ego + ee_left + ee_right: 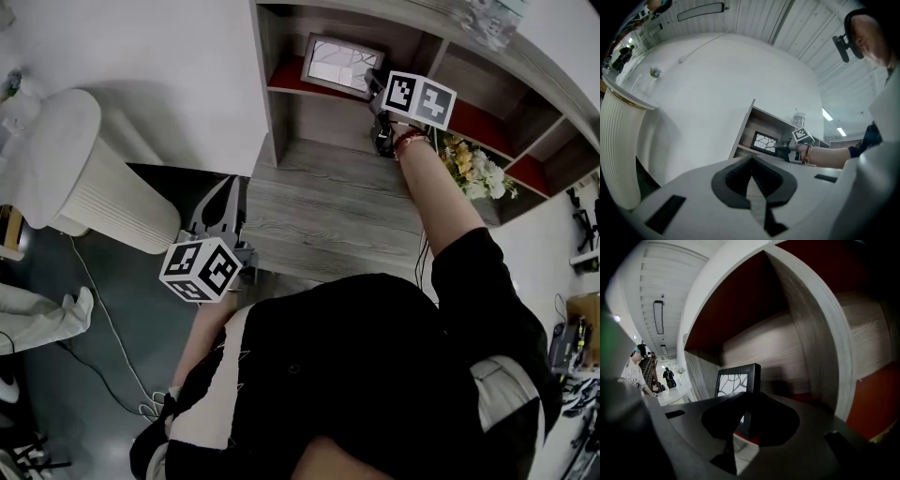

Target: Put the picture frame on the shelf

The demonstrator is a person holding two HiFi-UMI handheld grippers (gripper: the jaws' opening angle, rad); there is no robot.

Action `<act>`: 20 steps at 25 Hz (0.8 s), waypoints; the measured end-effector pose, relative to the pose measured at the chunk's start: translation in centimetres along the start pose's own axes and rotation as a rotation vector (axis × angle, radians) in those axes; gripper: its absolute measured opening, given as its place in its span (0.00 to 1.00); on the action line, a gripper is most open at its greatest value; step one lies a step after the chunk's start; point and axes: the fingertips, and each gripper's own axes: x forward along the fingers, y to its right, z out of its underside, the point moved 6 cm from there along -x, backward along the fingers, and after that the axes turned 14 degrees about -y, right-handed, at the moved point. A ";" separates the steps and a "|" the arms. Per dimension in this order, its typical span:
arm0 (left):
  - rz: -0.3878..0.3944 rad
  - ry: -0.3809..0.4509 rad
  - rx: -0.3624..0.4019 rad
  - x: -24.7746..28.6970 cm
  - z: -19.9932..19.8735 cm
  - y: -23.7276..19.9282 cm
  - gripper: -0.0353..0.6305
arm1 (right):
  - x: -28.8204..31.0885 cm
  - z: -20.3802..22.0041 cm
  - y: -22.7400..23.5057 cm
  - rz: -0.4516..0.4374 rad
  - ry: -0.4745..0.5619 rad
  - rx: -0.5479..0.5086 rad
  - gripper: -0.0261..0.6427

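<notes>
Head view: the picture frame is seen upright in an upper compartment of the wooden shelf, on the red-lined floor, with its pale patterned face turned outward. Its right edge is met by the right gripper, held at the end of an outstretched arm. The left gripper is held low beside the body, well apart from the shelf. A bunch of flowers lies in a lower compartment.

Left gripper view: the jaws are shown pressed together with nothing between them. The frame is glimpsed far off in its compartment.

Right gripper view: the jaws are seen clamped on the frame's dark right edge, and the foot of the frame appears to be set on the red floor.

The frame is judged to be light and stiff, but its glazed front is likely fragile and smooth. A hold on the rigid border, as here, is therefore preferred to any pressure on the pane.

No brand, label or legible writing can be made out. Only the square markers on the gripper cubes are shown.
</notes>
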 end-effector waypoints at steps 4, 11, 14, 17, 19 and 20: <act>0.003 0.003 -0.001 0.1 0.1 0.1 0.07 | 0.3 -0.3 -0.1 0.029 -0.019 -0.035 0.18; 0.011 0.010 0.001 0.1 0.1 0.5 0.07 | 0.9 -0.6 -0.1 0.070 -0.062 -0.085 0.20; 0.012 0.009 0.000 0.1 0.2 0.6 0.07 | 1.0 -0.6 -0.1 0.086 -0.073 -0.099 0.20; 0.012 0.014 0.000 0.0 0.1 0.6 0.07 | 1.3 -0.8 -0.2 0.114 -0.096 -0.116 0.20; 0.013 0.017 0.001 0.0 0.1 0.6 0.07 | 1.5 -1.0 -0.2 0.137 -0.118 -0.133 0.20; 0.013 0.018 0.001 0.0 0.1 0.6 0.07 | 1.5 -1.1 -0.2 0.148 -0.127 -0.139 0.21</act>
